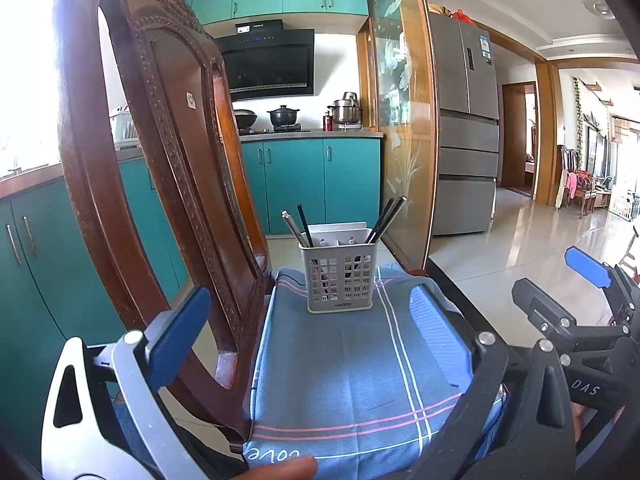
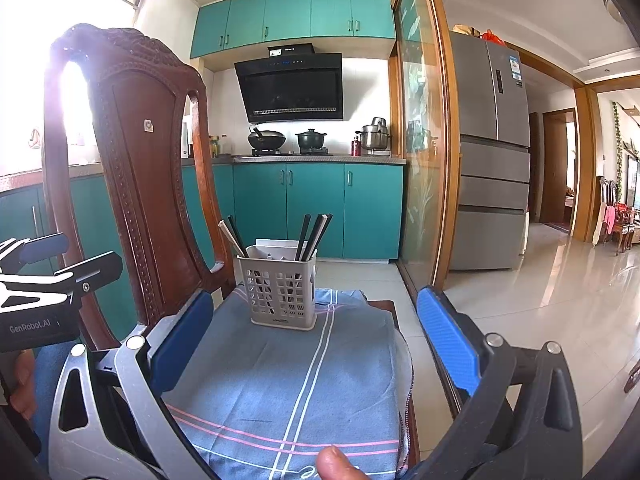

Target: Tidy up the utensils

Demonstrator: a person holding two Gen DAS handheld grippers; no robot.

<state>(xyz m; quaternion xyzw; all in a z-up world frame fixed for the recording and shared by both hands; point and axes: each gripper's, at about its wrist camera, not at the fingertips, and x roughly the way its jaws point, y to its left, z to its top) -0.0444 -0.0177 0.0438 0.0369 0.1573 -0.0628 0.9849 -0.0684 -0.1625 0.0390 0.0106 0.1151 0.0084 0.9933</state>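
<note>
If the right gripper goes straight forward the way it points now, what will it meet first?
Most likely the grey utensil basket, which stands on the blue cloth almost straight ahead of the open right gripper. Nothing else shows between them. How high the jaws sit above the cloth is unclear, so they might brush it first.

One grey utensil basket (image 2: 283,296) stands on one blue cloth (image 2: 300,368) over one carved wooden chair (image 2: 132,184). About five chopsticks (image 2: 310,236) stick out: two left, three right.
</note>
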